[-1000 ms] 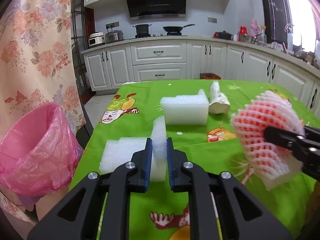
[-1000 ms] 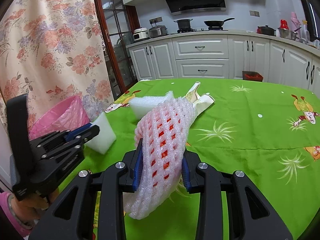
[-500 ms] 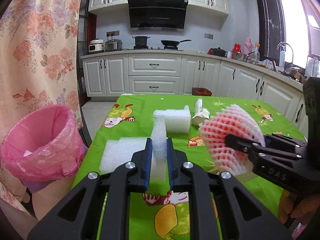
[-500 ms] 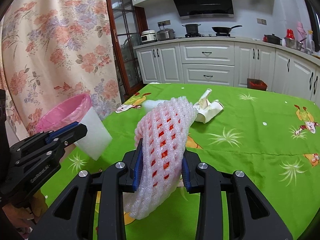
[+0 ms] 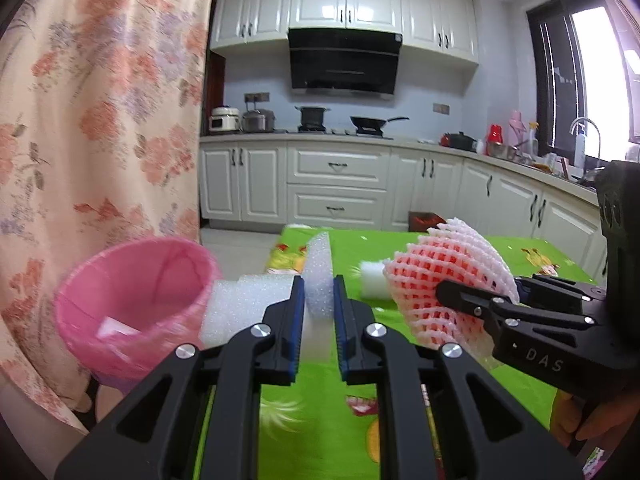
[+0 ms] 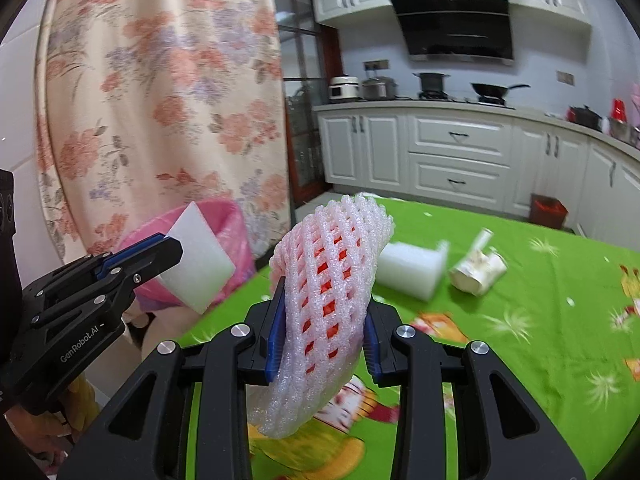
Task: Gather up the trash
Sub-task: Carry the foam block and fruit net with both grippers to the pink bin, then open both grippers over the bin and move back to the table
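Foam sheet point(image 5: 318, 276) sits clamped in the left gripper point(image 5: 318, 300), beside the pink bin point(image 5: 132, 304). The right gripper point(image 6: 324, 320) grasps a foam net point(image 6: 332, 280). A foam block point(image 6: 410, 266) and crumpled cup point(image 6: 478, 268) lie on the green table point(image 6: 520, 320).

The pink-lined round trash bin point(image 5: 132, 304) stands off the left edge of the green cartoon-print table point(image 6: 520, 344); on the table, a white foam block point(image 6: 412, 266) lies just left of a crumpled paper cup point(image 6: 478, 268); white kitchen cabinets point(image 5: 336, 184) stand behind.
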Tool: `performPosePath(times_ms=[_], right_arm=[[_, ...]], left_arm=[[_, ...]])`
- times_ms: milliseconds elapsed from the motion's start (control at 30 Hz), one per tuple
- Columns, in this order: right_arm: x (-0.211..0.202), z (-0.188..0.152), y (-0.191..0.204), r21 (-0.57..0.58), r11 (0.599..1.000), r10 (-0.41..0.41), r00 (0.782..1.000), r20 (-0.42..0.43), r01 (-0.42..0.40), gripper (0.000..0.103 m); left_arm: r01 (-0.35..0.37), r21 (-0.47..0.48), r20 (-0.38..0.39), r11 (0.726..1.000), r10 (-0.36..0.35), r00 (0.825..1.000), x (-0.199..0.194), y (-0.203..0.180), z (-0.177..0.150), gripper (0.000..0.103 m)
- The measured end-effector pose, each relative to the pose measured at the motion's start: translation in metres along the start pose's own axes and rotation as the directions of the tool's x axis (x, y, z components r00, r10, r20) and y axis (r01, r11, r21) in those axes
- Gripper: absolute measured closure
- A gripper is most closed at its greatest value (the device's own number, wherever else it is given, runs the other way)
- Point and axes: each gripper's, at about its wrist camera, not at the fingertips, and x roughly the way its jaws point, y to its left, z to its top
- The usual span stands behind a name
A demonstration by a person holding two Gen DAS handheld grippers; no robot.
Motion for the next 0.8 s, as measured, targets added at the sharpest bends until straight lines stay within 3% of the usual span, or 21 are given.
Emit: performPosePath(times_ms=[333,800], right_arm=[[0.036,0.043,0.056,-0.092,0.986,0.139,0.99,0.029,-0.136,0.071],[0.124,0.082,0.11,-0.182,0.942,0.283,0.959,-0.02,-0.282,0.07]], left_arm=[[-0.109,-0.006,0.069,0.994,0.109,0.992,-0.016,0.064,0.03,0.089],[-0.183,-0.093,0.031,0.979,0.187,0.982,0.026,0.168,0.049,0.089]])
